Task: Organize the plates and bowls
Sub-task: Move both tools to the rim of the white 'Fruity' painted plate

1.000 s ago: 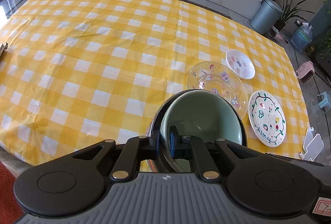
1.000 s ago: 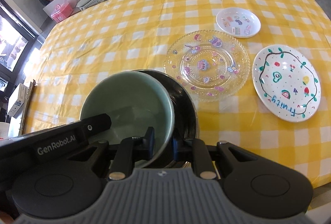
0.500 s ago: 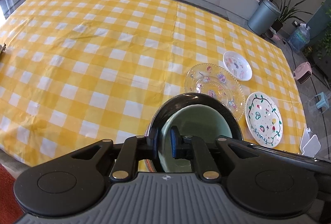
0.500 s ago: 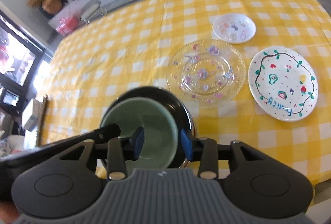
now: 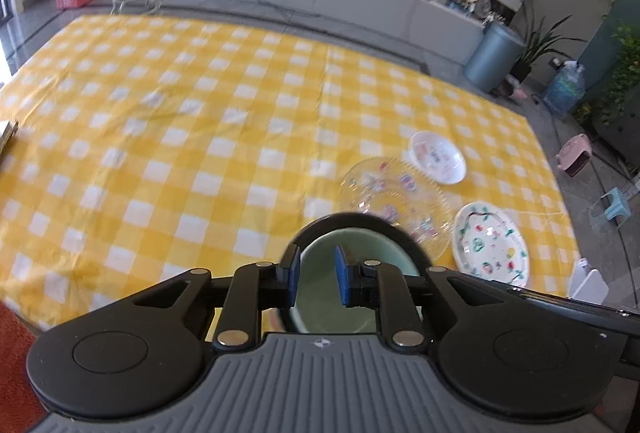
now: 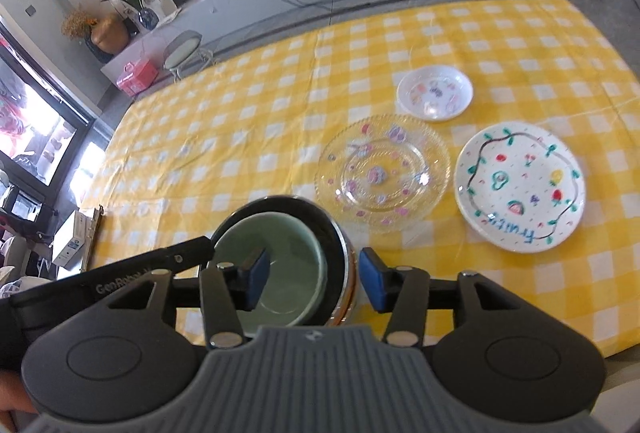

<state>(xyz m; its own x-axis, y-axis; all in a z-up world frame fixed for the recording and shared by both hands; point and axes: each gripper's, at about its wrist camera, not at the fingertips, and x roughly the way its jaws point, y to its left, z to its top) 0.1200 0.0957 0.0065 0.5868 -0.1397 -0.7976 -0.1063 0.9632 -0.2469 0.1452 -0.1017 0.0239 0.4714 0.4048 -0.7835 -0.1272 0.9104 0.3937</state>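
"GenRobot" on left hand-held gripper; plate perhaps "Fruity".

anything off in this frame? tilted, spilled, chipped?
Nothing stands out. The green bowl sits nested in the black bowl, slightly off-centre toward its left. The glass plate, fruit plate and small white dish lie flat on the tablecloth. No spills or chips visible.

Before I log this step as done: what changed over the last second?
Both tongs let go and drew back. The left tongs released the black bowl, the right tongs the green bowl, now settled upright inside it. The glass plate, fruit plate and small white dish stayed put.
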